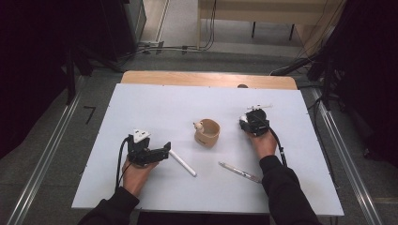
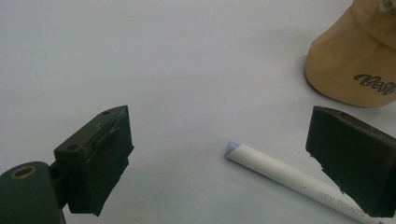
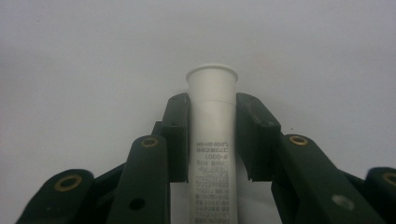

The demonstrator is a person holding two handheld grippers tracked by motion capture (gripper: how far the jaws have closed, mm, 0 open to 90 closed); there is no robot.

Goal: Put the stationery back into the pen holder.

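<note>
Our right gripper (image 3: 212,135) has its jaws pinching a white tube (image 3: 212,140) from both sides, the pads flat against its printed barrel. The tube's long axis runs straight out along the jaws, and its flanged end pokes just past the fingertips. In the high view that gripper (image 1: 256,121) sits just to the right of the tan cup (image 1: 207,132), with the tube reaching away from us and slightly off from the cup's mouth. We judge the coming move turns on this: the cup lies to the left of the held tube, near but apart, so the tube must swing over toward the rim before it can go in.

Our left gripper (image 1: 149,151) rests to the left of the cup, its jaws spread wide and gripping nothing. Between them, nearer one pad, lies a white pen (image 2: 294,179), flat on the table (image 1: 155,108), its long axis slanting away from the cup (image 2: 355,70). A third, thinner pen (image 1: 240,172) lies below and to the right of the cup, closer to our right forearm than to the left gripper.
</note>
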